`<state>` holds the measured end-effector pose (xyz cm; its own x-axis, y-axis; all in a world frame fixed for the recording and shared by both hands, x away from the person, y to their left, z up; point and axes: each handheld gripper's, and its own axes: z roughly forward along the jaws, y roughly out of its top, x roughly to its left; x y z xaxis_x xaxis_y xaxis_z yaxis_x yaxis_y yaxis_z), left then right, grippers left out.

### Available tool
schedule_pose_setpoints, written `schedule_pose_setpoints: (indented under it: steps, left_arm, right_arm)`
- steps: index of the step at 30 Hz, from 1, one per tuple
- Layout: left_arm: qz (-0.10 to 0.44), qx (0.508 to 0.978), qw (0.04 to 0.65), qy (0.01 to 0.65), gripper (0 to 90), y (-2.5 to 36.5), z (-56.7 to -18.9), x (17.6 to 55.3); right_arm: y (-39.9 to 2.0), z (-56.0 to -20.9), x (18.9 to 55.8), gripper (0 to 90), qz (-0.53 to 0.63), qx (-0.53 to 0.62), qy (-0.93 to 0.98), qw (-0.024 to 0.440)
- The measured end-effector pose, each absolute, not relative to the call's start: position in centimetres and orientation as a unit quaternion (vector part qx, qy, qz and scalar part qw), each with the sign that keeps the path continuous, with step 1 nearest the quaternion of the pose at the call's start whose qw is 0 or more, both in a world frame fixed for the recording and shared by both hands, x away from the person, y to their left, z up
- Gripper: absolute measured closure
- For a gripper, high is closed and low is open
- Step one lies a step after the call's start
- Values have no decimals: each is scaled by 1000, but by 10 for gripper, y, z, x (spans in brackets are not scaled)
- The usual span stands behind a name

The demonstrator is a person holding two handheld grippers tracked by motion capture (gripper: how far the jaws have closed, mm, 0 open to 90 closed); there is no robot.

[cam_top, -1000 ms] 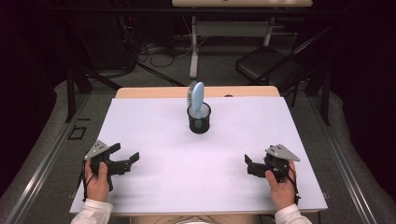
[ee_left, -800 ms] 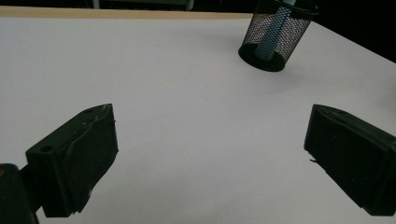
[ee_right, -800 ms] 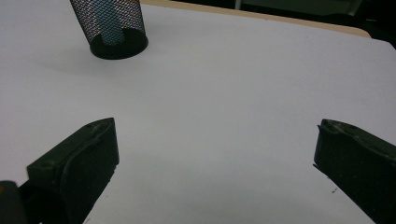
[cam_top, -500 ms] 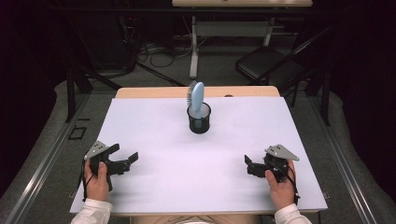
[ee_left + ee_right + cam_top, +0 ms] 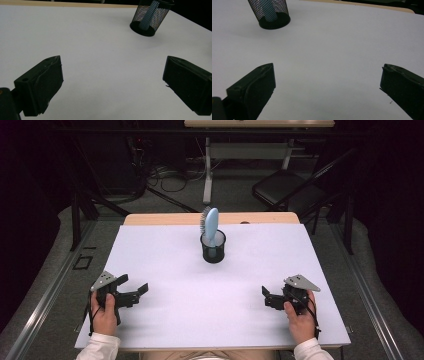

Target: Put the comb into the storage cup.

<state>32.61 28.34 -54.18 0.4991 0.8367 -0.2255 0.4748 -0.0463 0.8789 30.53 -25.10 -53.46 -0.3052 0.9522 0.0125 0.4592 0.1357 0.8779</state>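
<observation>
**Both grippers low and wide, brush standing in its cup**

Holding the left gripper (image 5: 134,292) at about 8 o'clock on the white table (image 5: 165,255), you have its jaws spread wide with bare table surface between them; in the left gripper view the two black jaws stand far apart at the lower corners, and nothing lies in the gap. Your left hand (image 5: 104,312) wraps the grip from below, the grey three-cornered plate sitting on top of it; your white sleeve (image 5: 99,347) shows at the near edge.

Your right gripper (image 5: 266,298) sits at about 4 o'clock, its jaws likewise apart and empty; the right gripper view confirms it, both jaws wide at the lower corners over plain white surface. Your right hand (image 5: 299,320) holds it from the near side.

The black mesh cup (image 5: 213,247) stands upright toward 12 o'clock from the table's middle, well apart from both grippers; the light blue hairbrush (image 5: 211,223) stands in it handle down, head and bristles rising above the rim. From the left gripper the cup (image 5: 150,17) lies off at about 1 o'clock, the blue handle visible through the mesh; from the right gripper the cup (image 5: 270,12) lies at about 11 o'clock.

Beyond the table's far edge, a dark folding chair (image 5: 287,192) stands on the floor at about 1 o'clock.
</observation>
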Motion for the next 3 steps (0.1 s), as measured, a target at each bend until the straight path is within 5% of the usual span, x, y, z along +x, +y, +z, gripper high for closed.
schedule_pose_setpoints:
  steps: [3]
  left_arm:
    - [177, 700, 507, 471, 30, 284, -542, 327]
  right_arm:
    - [-252, -535, 306, 0, 416, 510, 693, 295]
